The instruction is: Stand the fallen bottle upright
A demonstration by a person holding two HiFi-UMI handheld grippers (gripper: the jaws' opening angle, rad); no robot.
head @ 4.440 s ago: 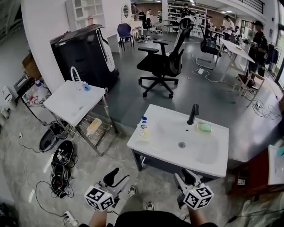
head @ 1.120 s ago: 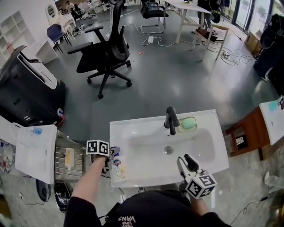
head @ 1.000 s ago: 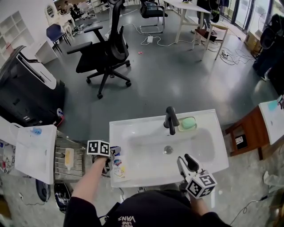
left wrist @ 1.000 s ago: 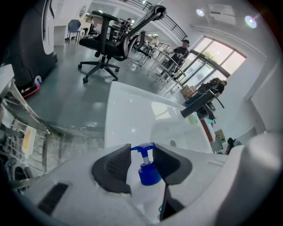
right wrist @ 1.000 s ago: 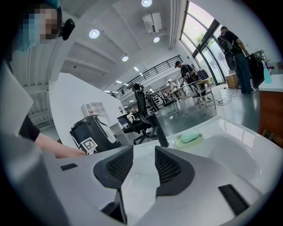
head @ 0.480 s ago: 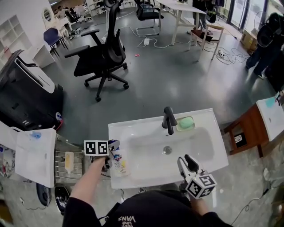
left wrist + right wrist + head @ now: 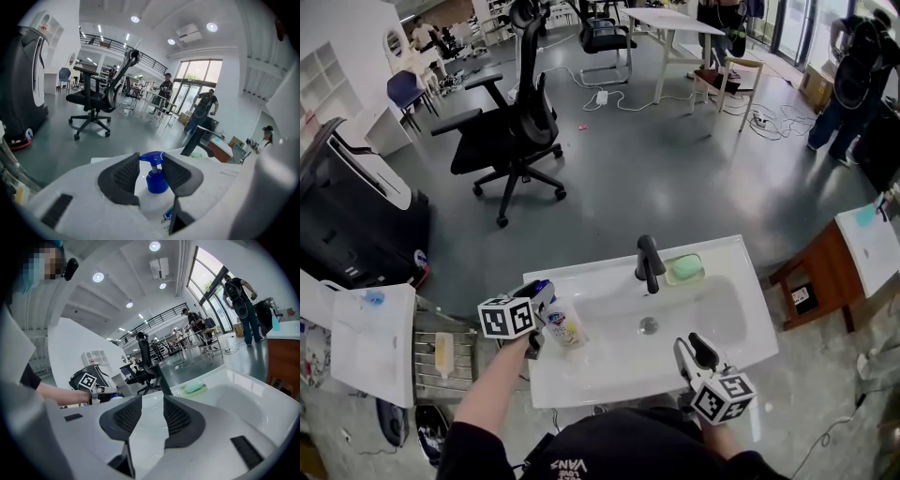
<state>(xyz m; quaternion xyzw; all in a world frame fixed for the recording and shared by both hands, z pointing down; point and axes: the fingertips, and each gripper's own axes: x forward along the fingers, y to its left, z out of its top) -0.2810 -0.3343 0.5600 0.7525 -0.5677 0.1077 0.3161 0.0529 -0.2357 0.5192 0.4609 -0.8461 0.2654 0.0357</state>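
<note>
The bottle (image 7: pixel 565 325) is white with a printed label and a blue pump cap (image 7: pixel 154 179). It hangs tilted above the left end of the white sink (image 7: pixel 727 314), cap pointing up and to the left. My left gripper (image 7: pixel 540 300) is shut on it near the neck; in the left gripper view the blue cap sits between the two dark pads (image 7: pixel 123 177). My right gripper (image 7: pixel 695 349) stands open over the sink's front rim at the right, with nothing between its fingers (image 7: pixel 177 417).
A black faucet (image 7: pixel 648 264) and a green soap (image 7: pixel 684 269) stand at the sink's back rim. A wire rack (image 7: pixel 441 352) and a white table (image 7: pixel 370 342) are to the left, a brown stool (image 7: pixel 811 281) to the right, an office chair (image 7: pixel 502 131) behind.
The left gripper has risen and turned with the bottle, which lay flat on the sink's left rim and now hangs tilted with its cap up. The right gripper has stayed put.
</note>
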